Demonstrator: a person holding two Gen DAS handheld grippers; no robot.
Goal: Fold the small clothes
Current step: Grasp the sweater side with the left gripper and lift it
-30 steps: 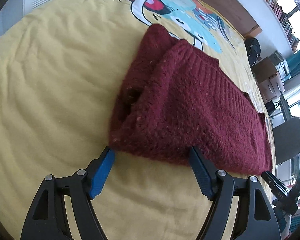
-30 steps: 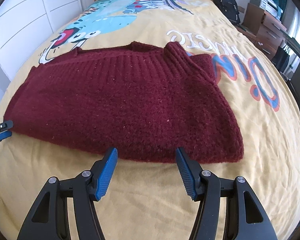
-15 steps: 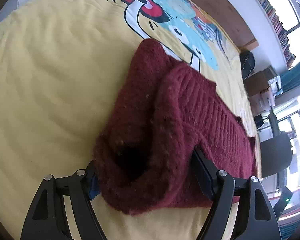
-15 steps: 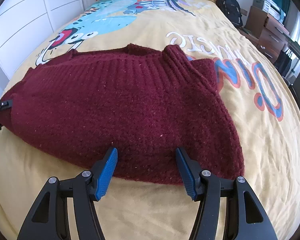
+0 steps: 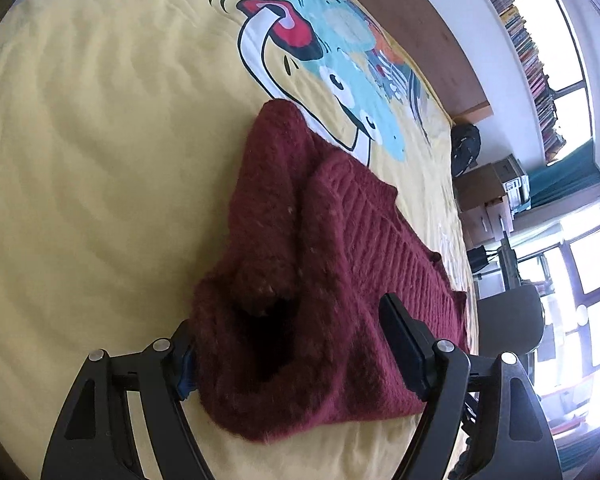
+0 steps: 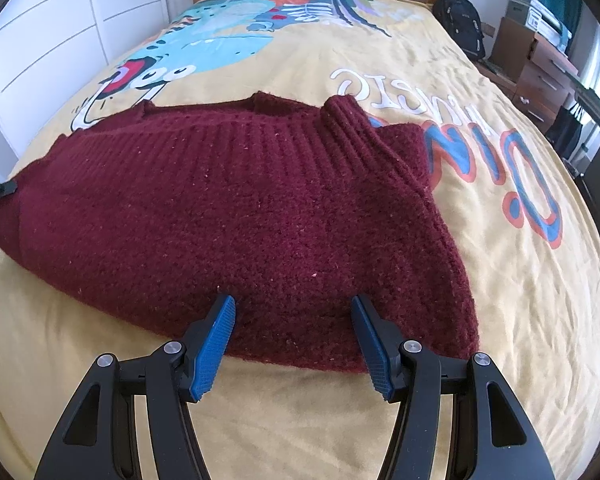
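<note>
The maroon sweater [image 6: 236, 208] lies on the bed [image 6: 380, 420], both edges inside the spread left tool [image 5: 288, 354] and right tool [image 6: 294, 338], ready for clamping.

A: Any readable text?
B: Only on the yellow bedspread [image 6: 440, 60]. Big upside-down lettering [image 6: 532, 184], orange-outlined blue, looks like "DIN", rest hidden by the sweater [image 6: 240, 216].
A: The white word [image 6: 364, 84] above it?
B: Upside-down too, maybe "MUSIC", not sure. Book spines on the shelf [image 5: 532, 64] too small.
</note>
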